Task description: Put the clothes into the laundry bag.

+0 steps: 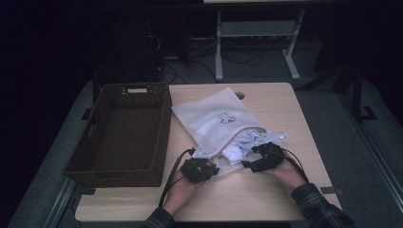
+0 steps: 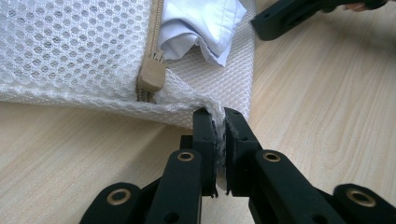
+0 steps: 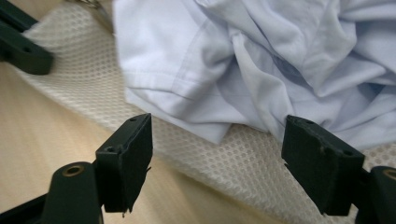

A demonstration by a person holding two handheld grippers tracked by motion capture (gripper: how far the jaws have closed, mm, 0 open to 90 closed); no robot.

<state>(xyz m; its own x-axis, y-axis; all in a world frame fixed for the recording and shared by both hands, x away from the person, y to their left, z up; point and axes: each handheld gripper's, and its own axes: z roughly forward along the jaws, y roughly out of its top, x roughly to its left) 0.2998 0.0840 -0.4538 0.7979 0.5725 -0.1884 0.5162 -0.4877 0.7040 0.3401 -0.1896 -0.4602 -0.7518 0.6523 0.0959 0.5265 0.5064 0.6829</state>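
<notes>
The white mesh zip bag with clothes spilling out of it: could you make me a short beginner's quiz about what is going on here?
1. True or false: the left gripper is shut on a corner of the white mesh laundry bag.
2. How do the jaws of the right gripper stand? A) clamped on the cloth B) wide open, just short of the crumpled pale blue-white garment C) shut on the zip pull
3. Which container stands left of the bag on the light wooden table?

Key
1. True: mesh is pinched between its jaws, near the beige zip pull.
2. B.
3. The dark brown woven basket, with nothing visible inside.
</notes>
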